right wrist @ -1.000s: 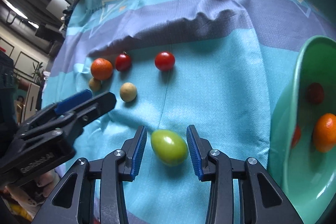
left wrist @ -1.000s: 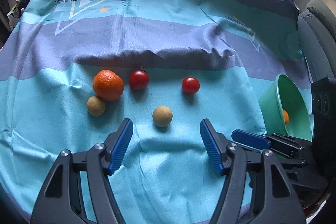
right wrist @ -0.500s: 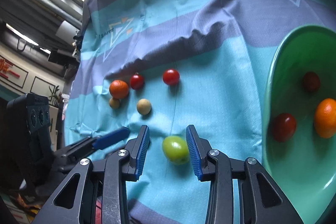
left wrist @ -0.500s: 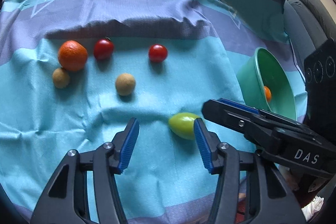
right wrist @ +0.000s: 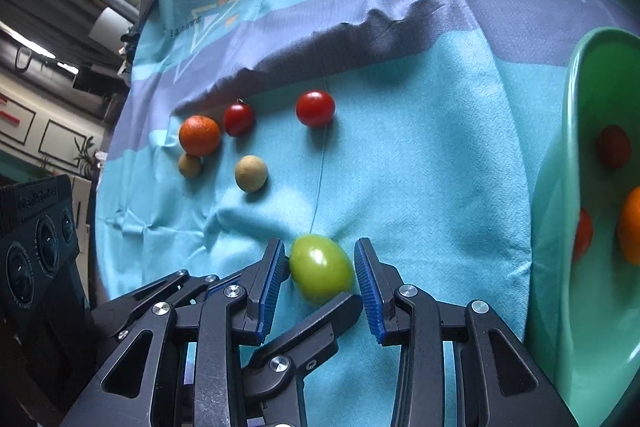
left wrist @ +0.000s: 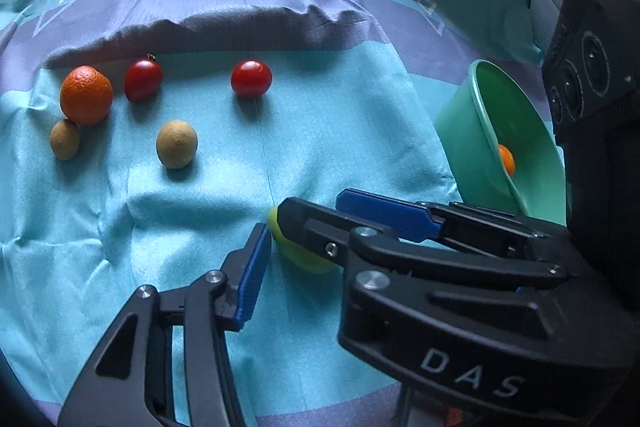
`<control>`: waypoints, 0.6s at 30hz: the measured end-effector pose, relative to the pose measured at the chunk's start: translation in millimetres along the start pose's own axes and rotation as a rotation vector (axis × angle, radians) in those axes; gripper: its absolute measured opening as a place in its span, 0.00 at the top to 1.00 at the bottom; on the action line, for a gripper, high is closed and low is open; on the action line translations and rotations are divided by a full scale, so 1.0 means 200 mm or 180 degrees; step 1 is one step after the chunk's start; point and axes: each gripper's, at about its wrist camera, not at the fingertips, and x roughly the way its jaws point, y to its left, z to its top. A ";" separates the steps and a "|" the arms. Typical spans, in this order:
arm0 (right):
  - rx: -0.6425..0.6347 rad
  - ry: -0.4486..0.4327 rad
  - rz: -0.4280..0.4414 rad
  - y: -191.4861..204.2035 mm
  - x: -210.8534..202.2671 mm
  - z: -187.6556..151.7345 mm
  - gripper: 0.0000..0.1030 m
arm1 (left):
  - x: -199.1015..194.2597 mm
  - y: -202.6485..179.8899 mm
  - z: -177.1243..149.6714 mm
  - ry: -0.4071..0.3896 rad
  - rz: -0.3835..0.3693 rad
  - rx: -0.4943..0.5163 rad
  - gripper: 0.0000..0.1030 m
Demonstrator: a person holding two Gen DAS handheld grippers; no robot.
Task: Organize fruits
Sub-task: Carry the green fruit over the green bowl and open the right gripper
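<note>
The two grippers are crowding together now: where half a second ago the left gripper (right wrist: 320, 303) was sitting off to the side of the green fruit (right wrist: 320, 269), it is now reaching in under the right gripper (right wrist: 320, 277), and both are pointing at that same fruit.

In the right wrist view the right gripper's blue pads (right wrist: 272, 277) are standing either side of the green fruit, one nearly touching it, the other just clear, so that gripper is spread and not yet squeezing. One dark finger of the left gripper is poking up just below the fruit. In the left wrist view only one left pad (left wrist: 252, 275) is showing; the right gripper (left wrist: 316, 227) is covering the other, so I cannot tell how far the left one is opened. It is gripping nothing that I can see.

The green fruit is lying on the cloth (left wrist: 360, 131), near its front edge, not lifted. The bowl (right wrist: 560, 227) is sitting off to the right with an orange (right wrist: 632, 227) and some red fruit already inside. An orange, two red and two tan fruits are waiting further back on the cloth.

I'd say the green one is next for the bowl, and the left gripper risks getting in the way.
</note>
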 end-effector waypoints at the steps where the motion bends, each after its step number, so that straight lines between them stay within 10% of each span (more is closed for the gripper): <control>1: 0.0011 0.0010 -0.0004 0.00 0.01 0.00 0.61 | 0.00 0.00 0.00 -0.0020 0.0025 0.0022 0.58; 18: -0.0135 -0.0295 0.0019 0.07 -0.10 -0.01 0.63 | -0.14 -0.06 0.00 -0.0401 0.0073 0.0235 0.64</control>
